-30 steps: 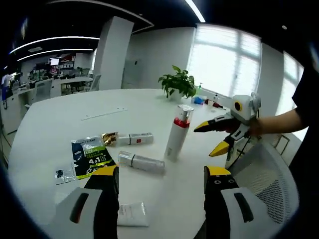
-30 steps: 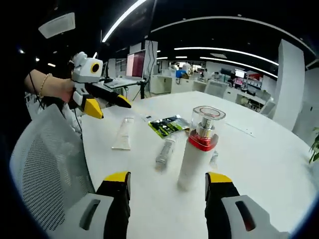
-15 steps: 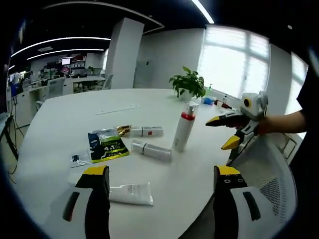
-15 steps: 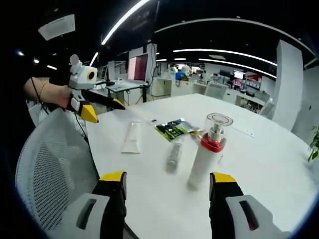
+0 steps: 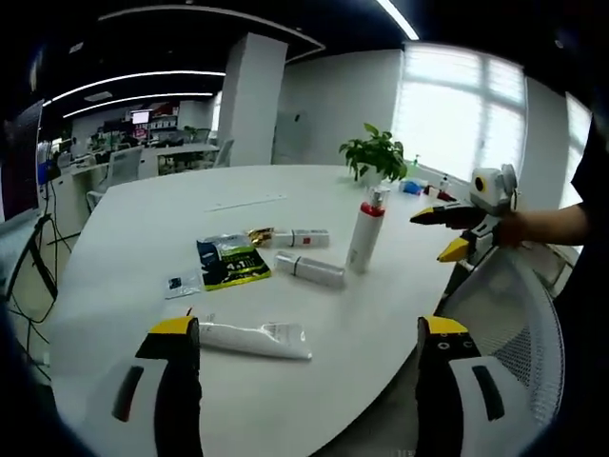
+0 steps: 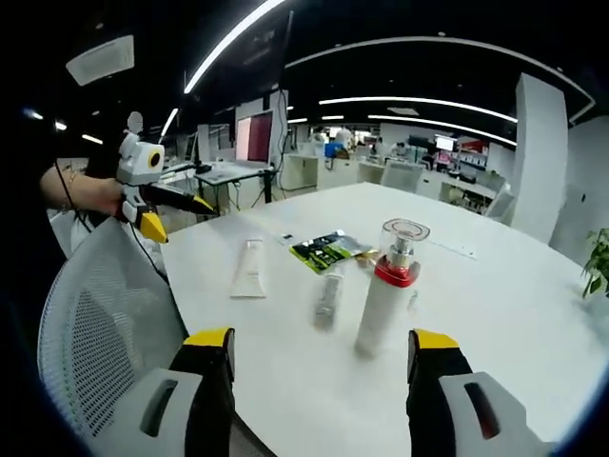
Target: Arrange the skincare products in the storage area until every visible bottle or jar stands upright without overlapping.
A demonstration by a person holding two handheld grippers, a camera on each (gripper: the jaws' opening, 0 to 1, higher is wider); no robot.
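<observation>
A white pump bottle with a red collar stands upright on the round white table. Beside it a clear bottle lies on its side. A small white tube with a red label lies behind that, and a long white tube lies flat near the table's edge. My left gripper is open and holds nothing, back from the table's edge. My right gripper is also open, off the table, facing the upright bottle.
A green sachet, a small dark packet and a gold wrapper lie among the products. A potted plant stands at the far edge. A white mesh chair stands at the table's edge by the grippers.
Both grippers have drawn back from the table, so the products look smaller and farther. Nothing on the table has moved. Both pairs of jaws stay open.
</observation>
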